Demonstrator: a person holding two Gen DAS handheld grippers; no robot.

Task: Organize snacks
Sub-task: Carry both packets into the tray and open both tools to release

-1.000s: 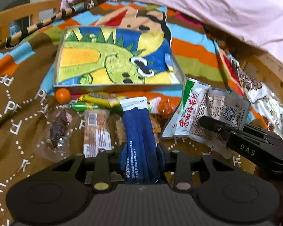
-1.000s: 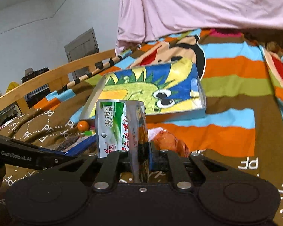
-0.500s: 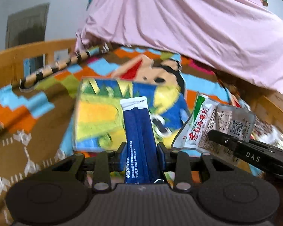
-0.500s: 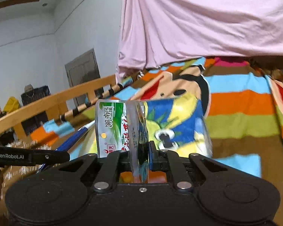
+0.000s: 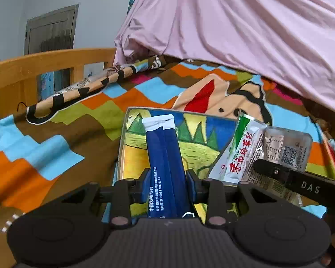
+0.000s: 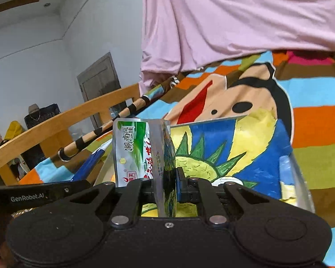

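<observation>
L gripper [image 5: 166,184] has its fingers [image 5: 145,186] narrow, clamped on a pair of blue stick packets [image 5: 164,160]; packets stick up and fwd from the fingers, white sealed tops up, held above the near-left part of the tray [image 5: 122,147]. Can't tell if packets touch tray floor.

R gripper [image 6: 167,185] has its fingers [image 6: 180,184] pinched nearly together on a green-and-white snack pouch [image 6: 131,154], gripped by its folded silver edge, pouch upright w/ printed face turned to the left. In the L view the same pouch [image 5: 245,154] hangs over the tray's right side, w/ the R gripper's black finger [image 5: 297,181] crossing in front of it.

Tray = shallow metal-rimmed box w/ a painted dinosaur picture [image 6: 223,151] lining the bottom, yellow/green/blue. It lies flat on the bed, on a striped cartoon blanket [image 5: 55,147], roughly mid-bed.

Pink sheet [image 5: 234,33] bunched at the far end of the bed, beyond the tray. A stick w/ black bands [image 5: 82,91] lies along the bed's left edge, just inside the wooden bed rail [image 5: 44,64]. Grey door [image 5: 51,31] in the wall past the rail. In the R view the L gripper's arm [image 6: 33,193] shows low at left, blue packets [image 6: 89,165] just behind it
</observation>
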